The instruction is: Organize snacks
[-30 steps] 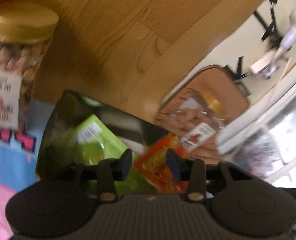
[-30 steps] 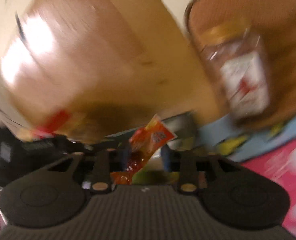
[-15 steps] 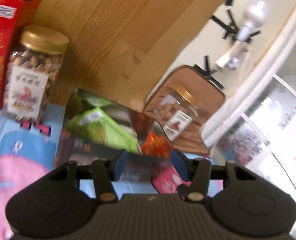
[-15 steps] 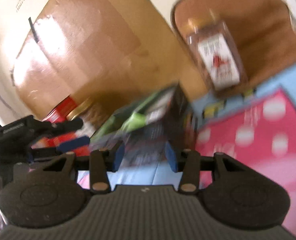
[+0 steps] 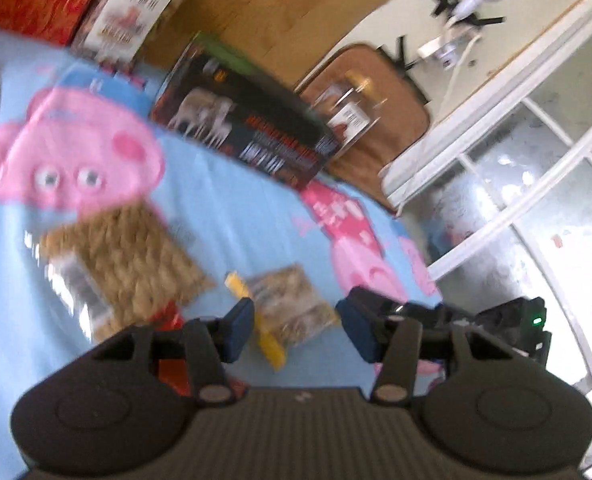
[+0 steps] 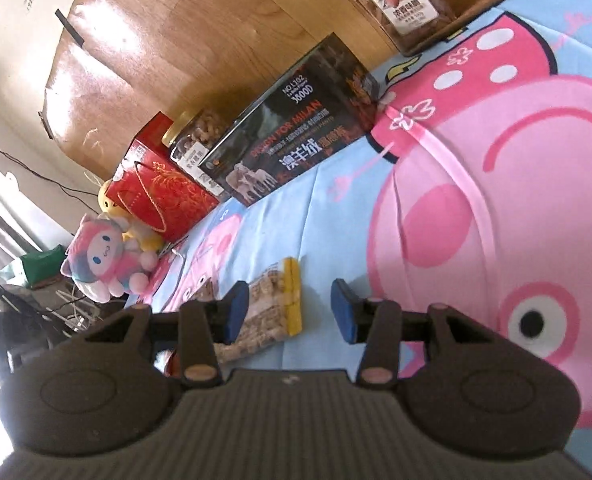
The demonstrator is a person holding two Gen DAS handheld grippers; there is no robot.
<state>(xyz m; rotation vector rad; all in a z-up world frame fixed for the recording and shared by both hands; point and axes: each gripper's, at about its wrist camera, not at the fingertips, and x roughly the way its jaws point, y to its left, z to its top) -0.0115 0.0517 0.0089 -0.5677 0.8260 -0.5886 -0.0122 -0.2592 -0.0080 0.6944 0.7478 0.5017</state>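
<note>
Hovering over a cartoon-print blue sheet (image 6: 296,216), the left gripper (image 5: 293,330) has its jaws partly apart and closing on nothing; the right gripper (image 6: 289,312) is likewise part open and empty. A yellow-edged snack packet (image 6: 273,304) lies flat just ahead, long axis pointing away, its near end hidden behind the left finger. Farther off, a blurred twisted-snack bag (image 5: 123,256), then a black box (image 6: 291,132) by the headboard.

bed (image 6: 336,216) with blue-and-pink cartoon sheet, bearing: black box (image 6: 291,136), red box (image 6: 163,188), nut jar (image 6: 193,140), plush toy (image 6: 103,260), two snack packets (image 5: 291,308) (image 5: 123,264).
</note>
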